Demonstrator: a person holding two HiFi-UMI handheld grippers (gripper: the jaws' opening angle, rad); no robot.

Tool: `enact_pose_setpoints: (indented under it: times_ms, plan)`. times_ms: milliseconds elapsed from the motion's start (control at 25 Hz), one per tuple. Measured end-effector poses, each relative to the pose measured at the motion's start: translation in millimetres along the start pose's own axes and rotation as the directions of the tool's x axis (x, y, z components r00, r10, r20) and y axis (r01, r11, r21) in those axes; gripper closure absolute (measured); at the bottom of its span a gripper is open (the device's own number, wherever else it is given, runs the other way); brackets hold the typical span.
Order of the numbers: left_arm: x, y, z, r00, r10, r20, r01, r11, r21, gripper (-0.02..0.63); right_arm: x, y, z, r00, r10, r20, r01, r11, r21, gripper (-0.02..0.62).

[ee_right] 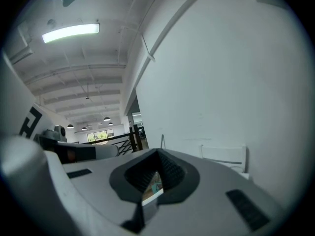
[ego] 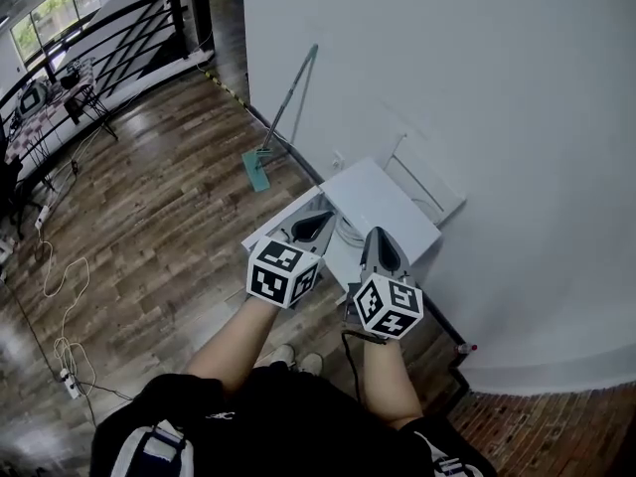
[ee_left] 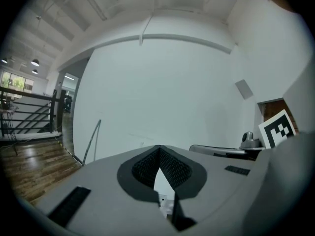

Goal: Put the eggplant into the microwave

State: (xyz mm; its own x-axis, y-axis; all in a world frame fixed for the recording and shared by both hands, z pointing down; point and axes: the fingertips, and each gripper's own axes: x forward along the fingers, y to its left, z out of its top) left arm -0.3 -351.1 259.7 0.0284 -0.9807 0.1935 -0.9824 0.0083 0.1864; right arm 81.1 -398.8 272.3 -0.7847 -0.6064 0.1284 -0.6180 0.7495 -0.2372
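Note:
No eggplant shows in any view, and I cannot make out a microwave for certain. In the head view both grippers are held out over a white flat-topped unit (ego: 383, 202) that stands against the white wall. My left gripper (ego: 318, 223) is shut, its jaws meeting at the tip with nothing between them (ee_left: 158, 151). My right gripper (ego: 381, 238) sits just to its right, and its jaws are likewise together and hold nothing (ee_right: 157, 156). Both point roughly level at the bare wall. Each gripper view shows the other gripper's marker cube at its edge.
A mop with a teal head (ego: 256, 167) leans on the wall to the left. A white folded frame (ego: 429, 182) stands behind the unit. Dark railings (ego: 109, 38) run at the upper left. Cables (ego: 58, 296) and a power strip (ego: 70, 384) lie on the wooden floor.

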Motion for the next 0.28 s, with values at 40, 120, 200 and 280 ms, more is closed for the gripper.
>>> enact_pose_setpoints:
  times_ms: [40, 120, 200, 280]
  plan:
    - [-3, -1, 1, 1.0, -0.001, 0.002, 0.001, 1.0, -0.001, 0.607, -1, 3, 0, 1.0, 0.002, 0.001, -0.002, 1.0, -0.004, 0.584]
    - [-6, -2, 3, 1.0, -0.008, 0.008, 0.008, 1.0, -0.006, 0.607, -4, 8, 4, 1.0, 0.005, 0.009, -0.005, 1.0, -0.009, 0.583]
    - [-8, -2, 6, 1.0, -0.017, 0.012, 0.017, 1.0, -0.006, 0.607, -6, 12, 7, 1.0, 0.006, 0.018, -0.006, 1.0, -0.016, 0.583]
    - [-10, -2, 6, 1.0, -0.023, 0.015, 0.023, 1.0, -0.004, 0.607, -8, 17, 8, 1.0, 0.008, 0.021, -0.008, 1.0, -0.024, 0.583]
